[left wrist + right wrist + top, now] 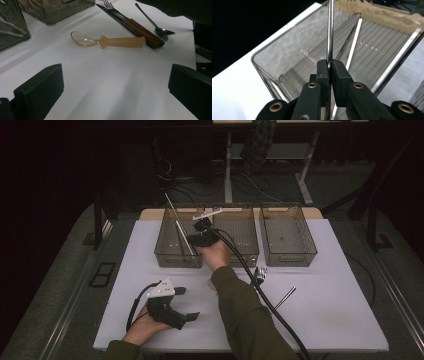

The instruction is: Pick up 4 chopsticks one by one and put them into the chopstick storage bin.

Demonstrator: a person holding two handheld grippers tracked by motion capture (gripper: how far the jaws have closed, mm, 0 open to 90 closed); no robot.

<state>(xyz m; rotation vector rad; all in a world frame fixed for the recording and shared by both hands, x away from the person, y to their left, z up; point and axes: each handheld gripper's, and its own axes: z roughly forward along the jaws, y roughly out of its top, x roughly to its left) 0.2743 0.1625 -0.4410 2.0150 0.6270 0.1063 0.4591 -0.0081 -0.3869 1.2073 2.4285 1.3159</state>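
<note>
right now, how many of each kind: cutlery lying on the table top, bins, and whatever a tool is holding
spoons: 2 (amber plastic spoon, metal spoon)
fork: 1
knife: 1
clear bins: 3 ()
metal rod, clamped in the right tool: 1
total: 8

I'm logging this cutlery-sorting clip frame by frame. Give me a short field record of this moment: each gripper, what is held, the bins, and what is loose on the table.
right gripper: shut on a metal rod, over the left bin
left gripper: open, low over the table, holding nothing
left bin contents: another thin metal rod
bins: three clear ones in a row; right bin looks empty
loose items: amber plastic spoon, wooden-handled knife, wooden-handled fork, metal spoon
</note>
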